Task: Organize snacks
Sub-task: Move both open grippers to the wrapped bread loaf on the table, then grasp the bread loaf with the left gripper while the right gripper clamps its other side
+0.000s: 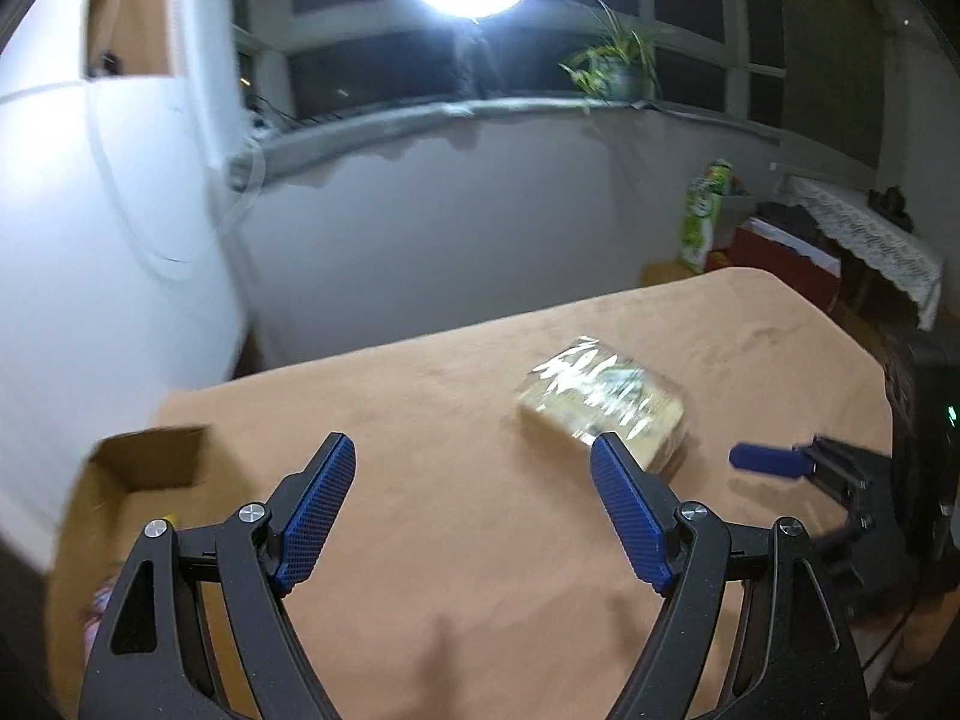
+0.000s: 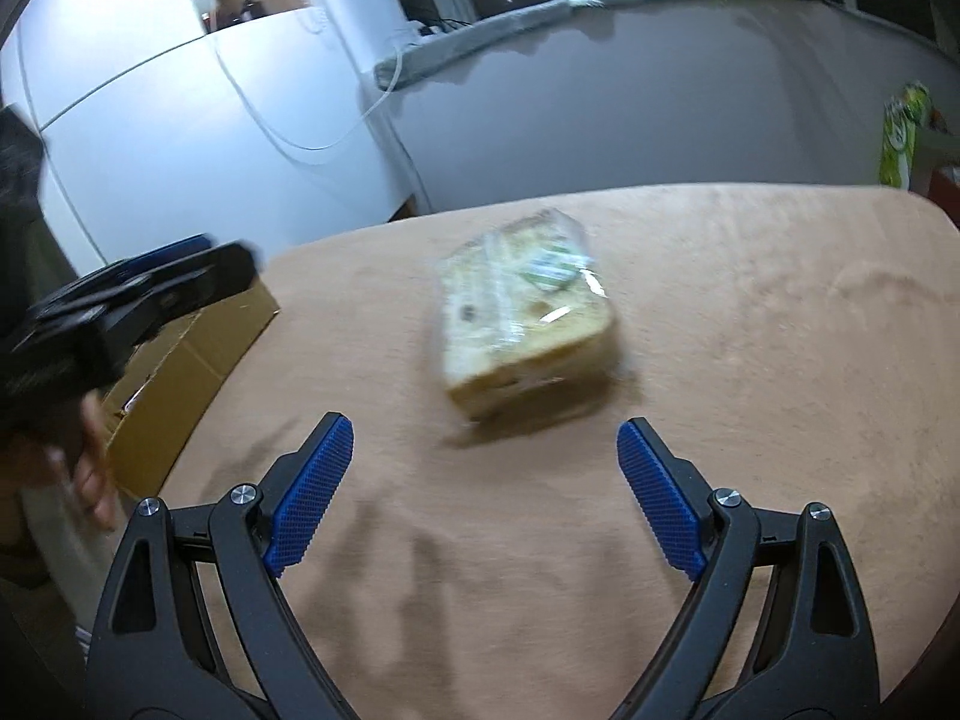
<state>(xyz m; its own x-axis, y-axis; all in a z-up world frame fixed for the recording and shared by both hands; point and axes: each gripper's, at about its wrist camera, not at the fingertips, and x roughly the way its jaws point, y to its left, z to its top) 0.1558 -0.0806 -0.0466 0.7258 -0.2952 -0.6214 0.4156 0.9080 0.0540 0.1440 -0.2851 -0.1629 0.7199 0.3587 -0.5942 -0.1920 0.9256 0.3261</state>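
Nearest the right wrist camera, the right gripper (image 2: 485, 480) stands with its blue fingers (image 2: 312, 492) spread wide and nothing between them, angled down over the tan tabletop (image 2: 750, 390). The left gripper (image 1: 473, 498) is likewise wide and empty; the right wrist view catches it as a dark blur at the left, above the cardboard box (image 2: 198, 360).

The step in hand looks like the approach to a pickup. To do it well, the right gripper, which faces the packet more squarely, should probably line its fingers across the packet's narrower sides and come in low. It should close gently, since the film wrap will slip and the soft contents may crush. The box at the tabletop's left edge is the likely destination, so the left gripper ought to stay out of that path.

Just beyond the right fingers lies the snack packet (image 2: 525, 312), alone near the middle of the tabletop. It is a squarish, pale yellow-tan block in clear, glinting film with a small green-and-white label on top, blurred by motion.
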